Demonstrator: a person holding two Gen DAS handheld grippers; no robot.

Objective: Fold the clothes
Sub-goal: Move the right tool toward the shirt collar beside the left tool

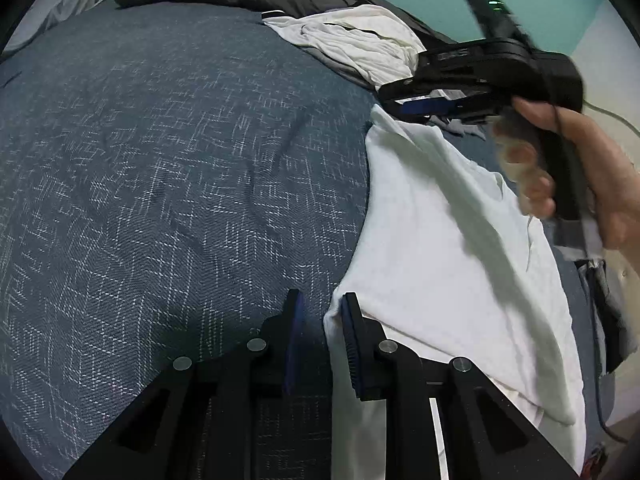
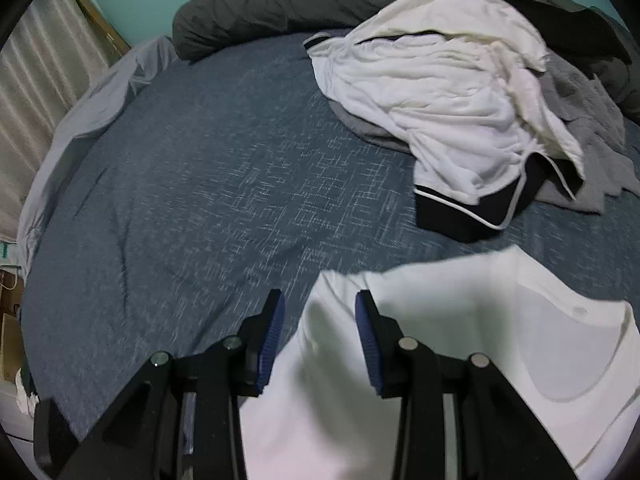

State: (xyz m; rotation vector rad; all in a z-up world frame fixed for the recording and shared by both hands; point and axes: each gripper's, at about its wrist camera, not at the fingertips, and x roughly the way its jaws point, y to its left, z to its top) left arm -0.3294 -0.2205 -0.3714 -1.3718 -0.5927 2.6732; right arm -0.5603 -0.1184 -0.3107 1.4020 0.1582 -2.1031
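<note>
The plain white cotton T-shirt [image 1: 452, 248] lay flat on the blue bed cover with its pale crosshatch weave [image 1: 180, 168], its long axis running away from the left gripper [image 1: 320, 344] toward the heap of crumpled white, grey and black-trimmed clothes [image 1: 352, 40] at the far side of the bed. The left gripper sat at the shirt's near edge; its jaws stood narrow, with the hem just reaching the gap, but whether the blue ribbed pads pressed the cloth could not be told. The right gripper [image 2: 320, 336] hovered over the shirt's far end, beside the collar opening [image 2: 576, 344], jaws part open with smooth cloth below and between them, not pinched. In the left wrist view it showed as a black body in a person's hand [image 1: 580, 168], blurred. The shirt looked soft, thin and limp, likely to sag and wrinkle when lifted; the right hand seemed nearer the collar end.
</note>
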